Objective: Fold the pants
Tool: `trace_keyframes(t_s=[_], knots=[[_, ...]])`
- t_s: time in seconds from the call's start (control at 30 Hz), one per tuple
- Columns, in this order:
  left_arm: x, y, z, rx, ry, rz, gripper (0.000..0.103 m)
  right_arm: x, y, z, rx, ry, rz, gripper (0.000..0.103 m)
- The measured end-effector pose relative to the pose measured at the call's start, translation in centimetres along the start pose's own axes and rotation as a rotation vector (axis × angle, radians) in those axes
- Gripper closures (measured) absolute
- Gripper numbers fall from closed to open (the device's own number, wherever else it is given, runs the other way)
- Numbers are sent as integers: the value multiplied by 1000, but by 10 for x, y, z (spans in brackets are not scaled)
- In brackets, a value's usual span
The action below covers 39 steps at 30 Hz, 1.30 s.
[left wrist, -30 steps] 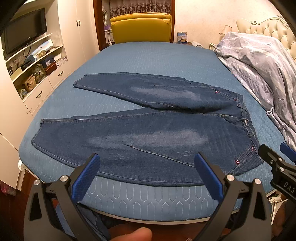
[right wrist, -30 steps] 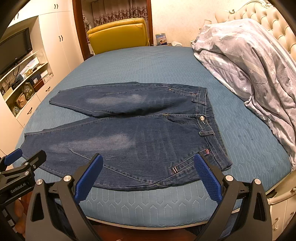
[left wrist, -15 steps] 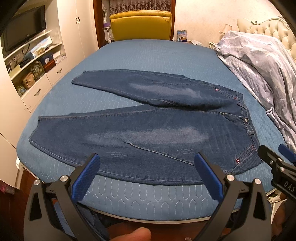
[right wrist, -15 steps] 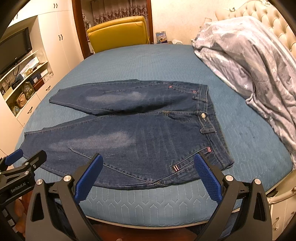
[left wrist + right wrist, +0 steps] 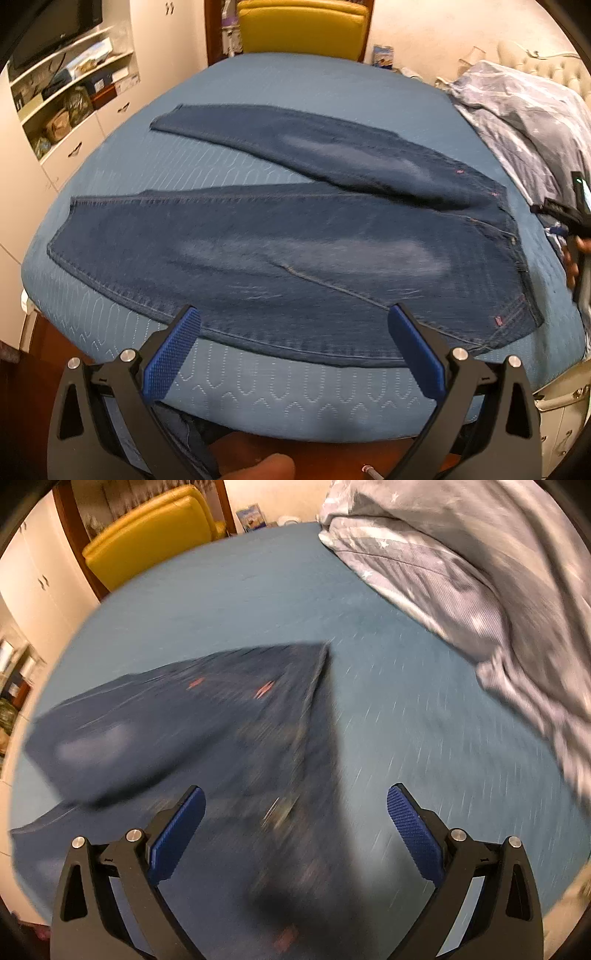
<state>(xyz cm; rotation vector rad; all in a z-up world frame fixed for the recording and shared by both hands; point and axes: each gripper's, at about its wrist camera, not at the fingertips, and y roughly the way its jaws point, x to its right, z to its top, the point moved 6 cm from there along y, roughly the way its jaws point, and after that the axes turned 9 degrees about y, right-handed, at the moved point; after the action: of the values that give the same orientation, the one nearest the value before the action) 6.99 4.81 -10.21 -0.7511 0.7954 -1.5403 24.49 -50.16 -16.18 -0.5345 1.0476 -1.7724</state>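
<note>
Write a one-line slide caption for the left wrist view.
Open left gripper poised at the near edge of jeans spread flat, legs apart, on a blue bed.

Dark blue jeans [image 5: 295,251] with faded patches lie flat on the bed, 2 legs splayed apart leftward.

The left hand-held gripper [image 5: 293,349] is held low at the near side, level, its two blue-padded fingers [image 5: 171,358] spread wide apart with nothing between them. The right hand-held gripper [image 5: 295,829] likewise has its fingers [image 5: 415,838] spread wide and empty, its own view smeared by blur; seen from the left wrist camera it shows at the far right edge, gripped by a hand [image 5: 576,260] whose pose is mostly cut off. A fingertip [image 5: 271,467] of the left hand shows at the bottom edge below the left gripper.
</note>
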Motion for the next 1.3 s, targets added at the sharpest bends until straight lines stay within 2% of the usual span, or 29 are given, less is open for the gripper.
trace_keyframes(t_s=[0.1, 0.17, 0.27, 0.33, 0.43, 0.47, 0.5, 0.57, 0.6, 0.7, 0.8, 0.9, 0.93, 0.97, 1.1, 1.17, 1.23, 1.3], knots=[[-20, 8, 1, 12, -35, 15, 1, 11, 39, 37, -27, 34, 35, 7], [-38, 15, 1, -16, -55, 50, 1, 10, 62, 57, -34, 50, 74, 7], [-59, 22, 2, -51, -86, 83, 1, 9, 94, 79, -30, 38, 74, 11], [-69, 27, 5, -77, -95, 105, 1, 8, 114, 86, -39, 29, 77, 13], [-79, 33, 16, -70, -76, 136, 1, 7, 135, 94, -31, -12, 53, 14], [-80, 35, 19, -75, -70, 141, 1, 3, 135, 97, -1, -45, 52, 16], [-82, 37, 23, -76, -68, 137, 1, -1, 135, 99, 9, -70, 68, 25], [-84, 46, 35, -77, -78, 97, 1, -12, 129, 99, -6, -125, 136, 79], [-84, 53, 45, -78, -83, 65, 1, -16, 124, 99, -3, -141, 143, 83], [-84, 70, 71, -70, -69, 8, 1, -31, 93, 96, 78, -253, 117, 85], [-85, 89, 115, -37, -104, -108, 1, -40, 29, 85, 172, -287, 203, 86], [-86, 105, 152, -14, -153, -199, 1, -52, -39, 57, 241, -341, 288, 86], [-82, 112, 170, 8, -154, -278, 1, -54, -59, 45, 254, -359, 313, 86], [-81, 116, 180, 17, -160, -316, 1, -56, -82, 27, 263, -370, 350, 86], [-82, 144, 219, 43, -252, -499, 1, -58, -132, -44, 252, -415, 428, 86], [-92, 172, 226, 23, -349, -574, 2, -54, -143, -81, 219, -400, 461, 86], [-105, 203, 223, -11, -432, -614, 2, -48, -149, -116, 179, -361, 473, 86], [-117, 232, 209, -54, -499, -609, 4, -43, -147, -130, 152, -332, 470, 86]])
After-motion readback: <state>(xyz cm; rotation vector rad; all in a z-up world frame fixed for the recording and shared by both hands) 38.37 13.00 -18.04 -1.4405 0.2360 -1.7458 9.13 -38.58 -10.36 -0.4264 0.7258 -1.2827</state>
